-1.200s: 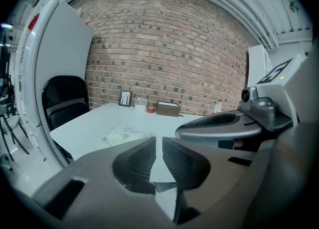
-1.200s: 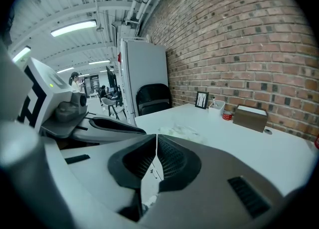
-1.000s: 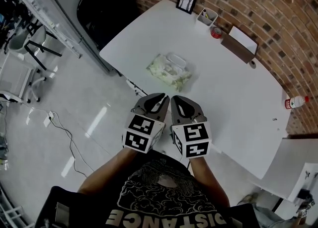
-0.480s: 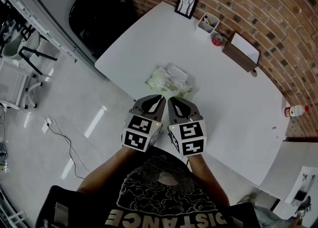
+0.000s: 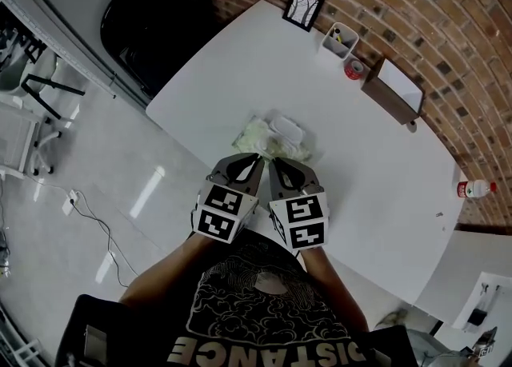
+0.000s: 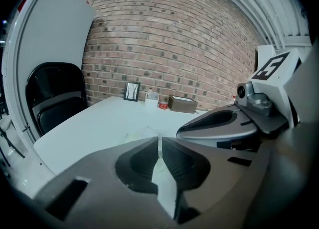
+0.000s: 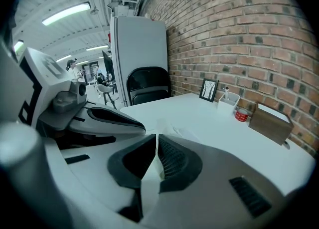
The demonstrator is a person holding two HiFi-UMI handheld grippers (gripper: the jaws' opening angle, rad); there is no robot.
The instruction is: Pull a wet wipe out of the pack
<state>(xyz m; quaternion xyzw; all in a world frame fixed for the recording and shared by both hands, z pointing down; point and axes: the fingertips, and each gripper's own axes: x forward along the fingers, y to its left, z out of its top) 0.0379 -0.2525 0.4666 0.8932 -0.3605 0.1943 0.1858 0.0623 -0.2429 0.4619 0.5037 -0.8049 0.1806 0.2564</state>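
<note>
Over the near edge of the surface (image 5: 240,61), in the head view, the left hand-held gripper (image 5: 250,162) and the right hand-held gripper (image 5: 278,165) are side by side and almost touching. Both point to the far side. The pack (image 5: 261,137) lies flat on the surface just beyond their tips, close to the near edge. It is pale green with a white lid on top. Neither gripper touches it as far as this view shows. Along the far brick wall stand a frame (image 5: 304,7), a white holder (image 5: 339,37) and a brown box (image 5: 394,89). A bottle (image 5: 472,189) is at the far right, and a black chair (image 5: 156,21) is beyond the left end of the surface.

Seen in the left gripper view, the left hand-held gripper (image 6: 160,140) is clenched: its jaws leave only a thin slit, and nothing is between them. The pack (image 6: 143,133) shows faintly just beyond the tips. The right hand-held gripper (image 6: 219,125) is close at the right.

Seen in the right gripper view, the right hand-held gripper (image 7: 156,140) is clenched too, with nothing between its jaws. The pack (image 7: 169,126) lies just ahead, and the left hand-held gripper (image 7: 109,118) is at the left.
</note>
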